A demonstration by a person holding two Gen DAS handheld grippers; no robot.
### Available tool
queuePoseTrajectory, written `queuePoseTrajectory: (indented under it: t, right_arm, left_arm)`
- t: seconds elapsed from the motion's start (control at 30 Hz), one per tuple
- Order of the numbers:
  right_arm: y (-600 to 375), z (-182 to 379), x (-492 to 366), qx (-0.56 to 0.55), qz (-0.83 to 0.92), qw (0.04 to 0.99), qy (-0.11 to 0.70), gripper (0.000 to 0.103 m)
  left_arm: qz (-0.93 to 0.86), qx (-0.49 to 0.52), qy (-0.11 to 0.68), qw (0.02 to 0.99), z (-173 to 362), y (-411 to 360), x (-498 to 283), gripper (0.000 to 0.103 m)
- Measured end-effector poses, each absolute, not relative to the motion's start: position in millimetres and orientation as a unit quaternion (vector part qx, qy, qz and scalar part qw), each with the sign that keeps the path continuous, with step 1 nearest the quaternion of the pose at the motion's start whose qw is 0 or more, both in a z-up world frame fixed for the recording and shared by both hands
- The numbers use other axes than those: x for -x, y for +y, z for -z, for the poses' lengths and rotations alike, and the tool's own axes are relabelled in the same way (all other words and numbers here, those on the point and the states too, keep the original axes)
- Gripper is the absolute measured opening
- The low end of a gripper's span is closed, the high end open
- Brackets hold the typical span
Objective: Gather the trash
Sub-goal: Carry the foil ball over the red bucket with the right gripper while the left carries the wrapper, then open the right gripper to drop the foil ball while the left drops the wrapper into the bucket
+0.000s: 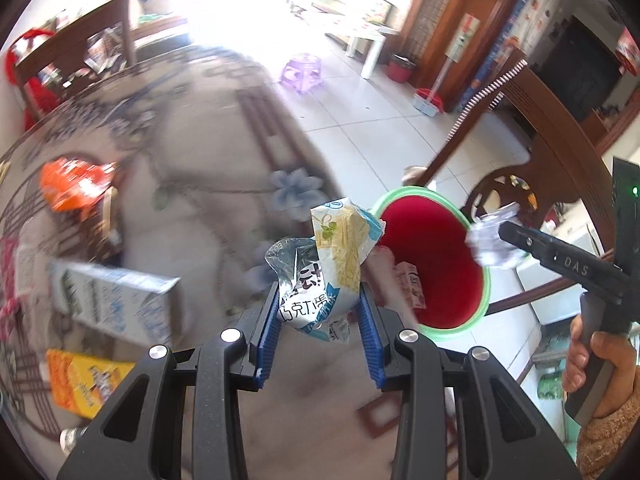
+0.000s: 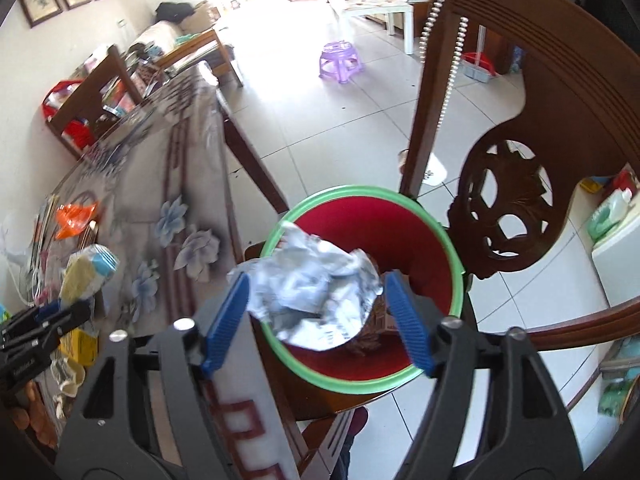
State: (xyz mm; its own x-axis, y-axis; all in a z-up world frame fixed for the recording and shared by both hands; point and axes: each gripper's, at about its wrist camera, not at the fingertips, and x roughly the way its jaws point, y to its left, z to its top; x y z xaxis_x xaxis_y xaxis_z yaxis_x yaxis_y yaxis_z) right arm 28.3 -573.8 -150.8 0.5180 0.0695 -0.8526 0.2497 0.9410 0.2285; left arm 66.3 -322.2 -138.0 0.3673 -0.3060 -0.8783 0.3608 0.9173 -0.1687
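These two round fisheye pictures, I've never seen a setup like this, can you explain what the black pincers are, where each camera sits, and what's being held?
A person holds a two-finger tool in each hand; a camera on each looks along its fingers. The left-hand view shows the left tool clamped on a crumpled snack wrapper over the flowered tablecloth, where an orange wrapper and a carton lie. The right-hand view shows the right tool above a red bin with a green rim, a wad of crumpled paper between its blue pads, which stand wide; the right pad is clear of the paper.
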Motion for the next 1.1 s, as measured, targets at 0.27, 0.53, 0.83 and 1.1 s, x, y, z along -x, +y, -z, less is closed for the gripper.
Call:
queuePoseTrajectory:
  t: [0.27, 0.53, 0.83, 1.1]
  right_arm:
    - [-599.3, 142.6, -17.6, -0.158, 0.102, 0.865, 0.465, 0.083]
    - [-630.3, 141.1, 7.2, -0.177, 0.154, 0.857, 0.458, 0.084]
    - [-623.4, 131.2, 19.5, -0.176, 0.155, 0.863, 0.448, 0.084]
    - [-587.0, 123.1, 16.6, -0.156, 0.123, 0.870, 0.450, 0.086]
  left_arm:
    - [0.276, -0.052, 0.521, 0.806, 147.0, -395.5, -76.8, 0.034]
    - [0.326, -0.062, 0.522, 0.785, 152.2, -450.5, -85.0, 0.053]
    - [0.324, -0.058, 0.501, 0.801, 132.3, -435.6, -77.1, 0.061]
    - [0.280, -0.034, 0.489, 0.825, 110.7, -363.6, -52.9, 0.061]
